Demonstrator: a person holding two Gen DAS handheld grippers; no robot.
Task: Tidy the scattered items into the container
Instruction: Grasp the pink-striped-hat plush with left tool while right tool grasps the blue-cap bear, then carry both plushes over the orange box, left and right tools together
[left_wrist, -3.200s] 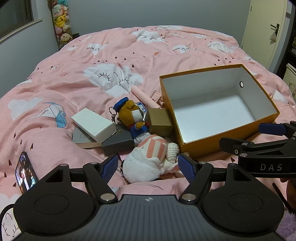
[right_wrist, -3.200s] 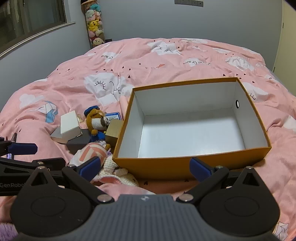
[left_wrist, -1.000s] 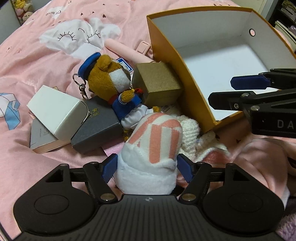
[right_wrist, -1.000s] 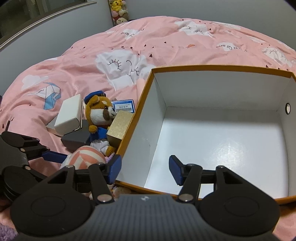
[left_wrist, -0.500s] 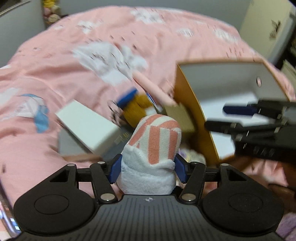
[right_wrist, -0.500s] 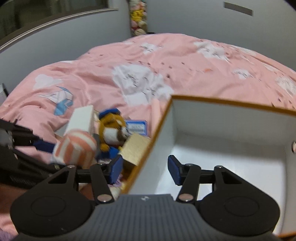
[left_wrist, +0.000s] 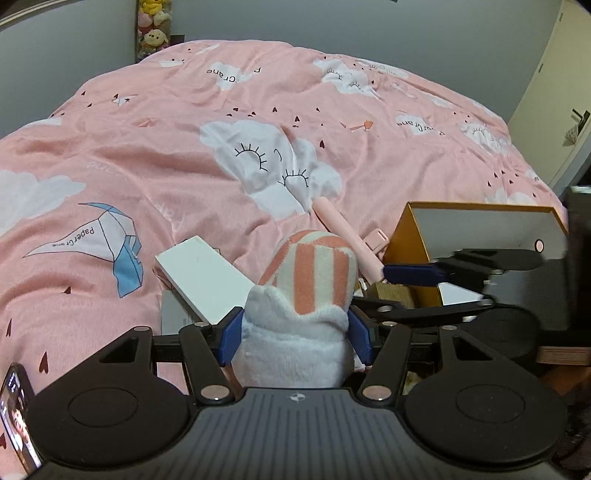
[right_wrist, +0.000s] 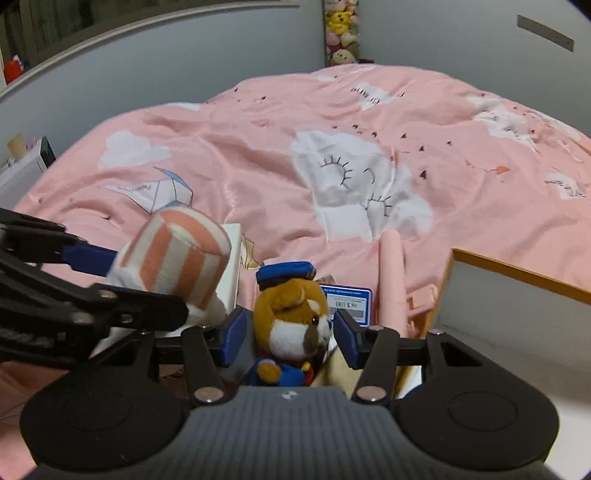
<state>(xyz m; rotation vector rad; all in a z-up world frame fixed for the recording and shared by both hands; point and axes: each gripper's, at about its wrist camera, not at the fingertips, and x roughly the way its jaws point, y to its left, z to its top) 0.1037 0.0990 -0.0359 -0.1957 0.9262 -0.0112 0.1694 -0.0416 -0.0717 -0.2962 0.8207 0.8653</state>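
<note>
Lifted off the bed, fuzzy striped plush (left_wrist: 306, 295) sits pinched in left claw (left_wrist: 295, 338); right claw (right_wrist: 288, 332) spread.

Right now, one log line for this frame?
left gripper: shut on striped plush | right gripper: open around bear plush | orange box: empty

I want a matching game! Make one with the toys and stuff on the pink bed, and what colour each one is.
Things:
1. plush toy held in the left gripper
2. bear toy between the fingers of the right gripper
3. box on the bed
4. long tube beside the box

Colours:
A. orange outside, white inside
B. plain pink
C. brown with a blue cap
D. white with orange-pink stripes

Pairs: 1-D, 2-C, 3-A, 4-B
</note>
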